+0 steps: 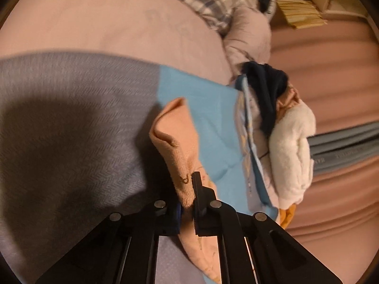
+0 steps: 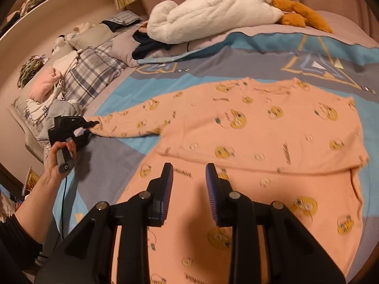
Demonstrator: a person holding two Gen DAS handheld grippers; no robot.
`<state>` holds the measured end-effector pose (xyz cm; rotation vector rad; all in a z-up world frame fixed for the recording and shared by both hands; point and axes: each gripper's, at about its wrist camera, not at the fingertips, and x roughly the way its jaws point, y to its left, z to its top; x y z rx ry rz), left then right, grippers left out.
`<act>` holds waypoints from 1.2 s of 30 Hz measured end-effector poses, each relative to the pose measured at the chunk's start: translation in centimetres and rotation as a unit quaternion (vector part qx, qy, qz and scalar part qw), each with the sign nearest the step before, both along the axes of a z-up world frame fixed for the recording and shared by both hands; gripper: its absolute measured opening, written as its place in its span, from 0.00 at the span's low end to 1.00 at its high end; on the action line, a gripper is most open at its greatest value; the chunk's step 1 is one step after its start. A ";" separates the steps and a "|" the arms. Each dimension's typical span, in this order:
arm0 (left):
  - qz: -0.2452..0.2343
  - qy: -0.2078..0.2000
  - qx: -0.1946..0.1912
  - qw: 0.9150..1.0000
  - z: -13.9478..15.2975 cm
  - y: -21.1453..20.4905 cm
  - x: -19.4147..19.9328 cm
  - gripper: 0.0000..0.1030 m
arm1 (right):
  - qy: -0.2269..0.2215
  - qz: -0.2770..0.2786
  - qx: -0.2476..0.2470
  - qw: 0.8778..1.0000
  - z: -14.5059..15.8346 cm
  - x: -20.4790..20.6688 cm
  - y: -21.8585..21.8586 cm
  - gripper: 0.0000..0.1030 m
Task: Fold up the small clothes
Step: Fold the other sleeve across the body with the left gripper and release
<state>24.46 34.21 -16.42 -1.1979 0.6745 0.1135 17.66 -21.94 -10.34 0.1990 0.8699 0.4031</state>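
A: Peach pyjama top (image 2: 248,127), printed with yellow cartoon faces. Spread flat on blue-and-grey bedcover (image 2: 213,71), one sleeve (image 2: 132,125) stretched out sideways.

B: Sleeve end?

A: Cuff (image 1: 183,165) pinched between fingers of left gripper (image 1: 187,203), clenched on fabric; same grasp visible in right wrist view, left hand (image 2: 56,158) around handle.

B: Right gripper (image 2: 189,184)?

A: Released, jaws apart, hovering over lower part of top; contact with fabric not discernible.

B: Surroundings?

A: White plush toy (image 2: 213,11) with orange feet at far edge of cover, dark garment (image 2: 144,45) just beside; plaid pillow (image 2: 94,71) and heap of clothes (image 2: 47,90) near cuff.
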 end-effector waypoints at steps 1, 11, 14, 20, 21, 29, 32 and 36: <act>-0.008 -0.011 0.006 1.000 0.8 -0.1 -0.3 0.04 | 0.000 -0.003 -0.001 1.000 0.0 -0.2 -0.2 0.31; -0.084 -0.063 0.129 0.986 10.8 -6.2 0.3 0.04 | -0.001 -0.026 0.013 1.000 0.2 -1.8 -1.8 0.33; -0.134 -0.073 0.176 0.973 13.9 -11.0 1.3 0.04 | -0.006 -0.030 0.023 0.999 0.5 -2.3 -2.4 0.36; -0.254 -0.099 0.251 0.929 17.9 -24.1 2.8 0.04 | -0.013 -0.058 0.039 0.997 0.6 -3.3 -5.3 0.37; -0.270 -0.099 0.261 0.922 18.1 -26.1 2.9 0.04 | -0.013 -0.066 0.042 0.997 0.6 -3.5 -6.1 0.37; -0.393 -0.069 0.372 0.838 14.1 -43.6 1.7 0.04 | -0.019 -0.134 0.061 0.989 0.1 -5.7 -12.3 0.39; -0.433 -0.021 0.388 0.813 10.1 -47.8 1.1 0.08 | -0.020 -0.169 0.065 0.983 -0.1 -6.8 -14.7 0.40; -0.484 0.013 0.375 0.791 6.8 -50.6 0.6 0.68 | -0.018 -0.202 0.074 0.976 -0.5 -8.1 -17.2 0.43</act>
